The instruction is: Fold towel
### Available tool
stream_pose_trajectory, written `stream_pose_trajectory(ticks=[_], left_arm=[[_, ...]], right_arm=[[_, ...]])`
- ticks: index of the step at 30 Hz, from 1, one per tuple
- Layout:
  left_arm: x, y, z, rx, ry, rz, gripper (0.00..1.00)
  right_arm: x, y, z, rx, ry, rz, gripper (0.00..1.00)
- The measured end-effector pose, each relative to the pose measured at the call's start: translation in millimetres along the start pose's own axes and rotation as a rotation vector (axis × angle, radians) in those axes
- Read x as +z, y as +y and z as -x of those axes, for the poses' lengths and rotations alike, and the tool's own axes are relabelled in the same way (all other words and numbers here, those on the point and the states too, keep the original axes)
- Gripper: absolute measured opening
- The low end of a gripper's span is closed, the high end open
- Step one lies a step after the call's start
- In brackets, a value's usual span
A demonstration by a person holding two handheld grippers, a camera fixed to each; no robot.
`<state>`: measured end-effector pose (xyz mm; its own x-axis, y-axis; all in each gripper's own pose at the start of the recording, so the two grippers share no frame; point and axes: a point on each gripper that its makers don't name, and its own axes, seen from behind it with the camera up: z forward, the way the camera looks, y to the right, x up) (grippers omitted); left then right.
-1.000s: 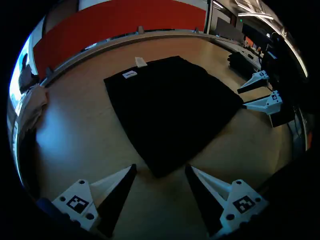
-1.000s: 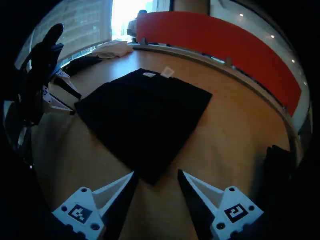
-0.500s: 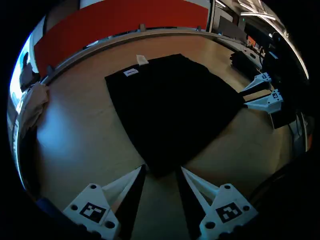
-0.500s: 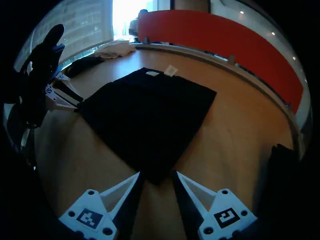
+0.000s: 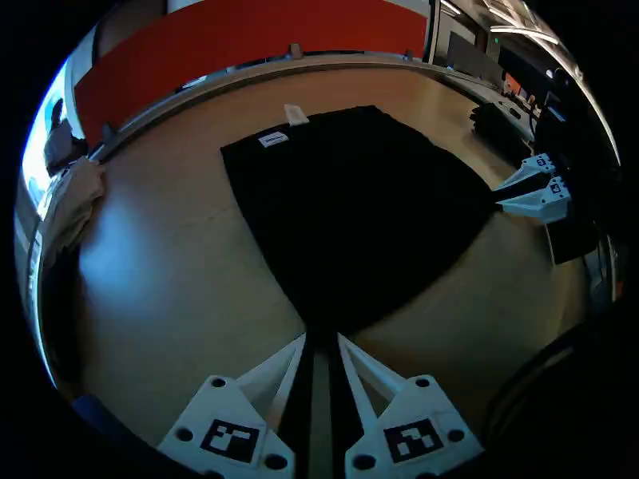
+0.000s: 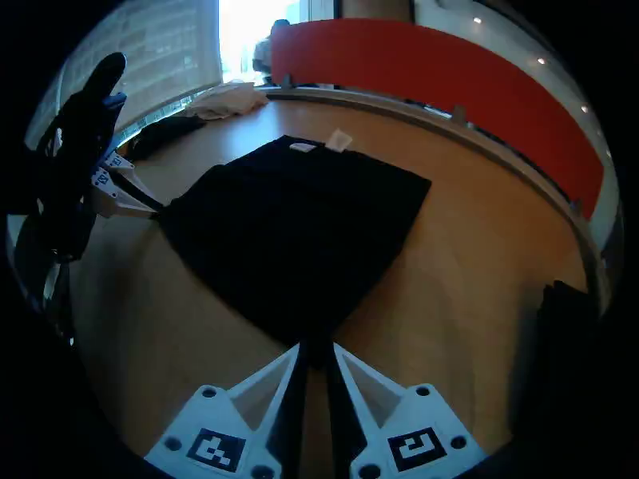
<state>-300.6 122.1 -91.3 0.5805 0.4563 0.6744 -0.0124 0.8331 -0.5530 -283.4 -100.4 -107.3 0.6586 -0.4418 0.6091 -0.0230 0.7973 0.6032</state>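
black towel (image 5: 351,199) corners are pinched tight: one in the left tongs (image 5: 321,337); one in the right tongs (image 6: 316,345); rest's spread on the worktop (image 5: 176,263)

A second ago both sets of jaws were gaping wide, just short of the black towel (image 5: 359,207). Now the left gripper (image 5: 321,338) and right gripper (image 6: 316,346) have each scooted forward and pinched shut on their corner.

The left tool (image 5: 321,339) and right tool (image 6: 317,347) each have 2 white wedge fingers (image 5: 267,379) bearing square markers (image 5: 232,441).
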Motion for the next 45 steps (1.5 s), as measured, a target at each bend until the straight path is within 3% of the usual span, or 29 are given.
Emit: stream_pose_trajectory(ticks=[6,14,24,38,45], left_arm=[[-0.5,1.9,0.5,0.006,0.001,-0.002,0.09],[-6.1,8.5,-5.2,-0.037,0.013,0.019,0.09],[-16.0,7.2,-12.2,-0.056,0.032,0.015,0.09],[-63.8,1.0,-40.5,-0.119,0.093,0.007,0.09],[-88.5,4.7,-54.8,-0.15,0.122,0.017,0.09]], right_arm=[[-0.7,-0.1,-1.3,-0.004,0.0,0.004,0.12],[-3.6,2.4,-6.5,0.007,0.007,0.01,0.1],[-13.9,2.3,-17.3,-0.004,0.025,0.007,0.1],[-54.7,-3.1,-50.9,-0.037,0.055,0.01,0.1],[-78.2,-4.5,-68.2,-0.048,0.07,0.025,0.1]])
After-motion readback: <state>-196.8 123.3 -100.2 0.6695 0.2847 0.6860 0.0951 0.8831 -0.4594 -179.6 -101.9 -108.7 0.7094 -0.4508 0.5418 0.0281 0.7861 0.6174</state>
